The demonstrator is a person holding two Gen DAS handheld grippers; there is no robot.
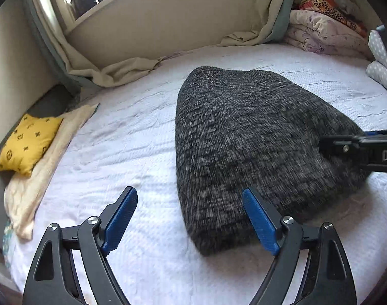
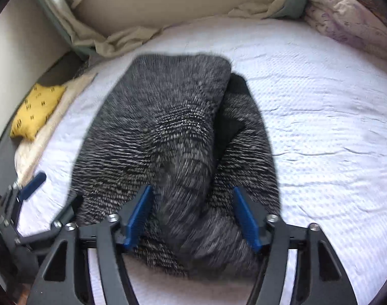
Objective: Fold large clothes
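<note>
**Gray sweater on the white bed**

White bedding [image 1: 132, 157] covers the bed, with a yellow pillow [image 1: 28, 145] at the left edge and a heap of quilts [image 1: 323, 33] at the far right corner. On the bed lies the folded gray knit sweater [image 1: 254, 137]. The left tongs [image 1: 190, 211] are spread wide, holding nothing, with one blue pad just beside the sweater's near edge. The right tongs [image 2: 192, 216] are spread wide too, with a raised fold of the sweater between the pads.
</note>
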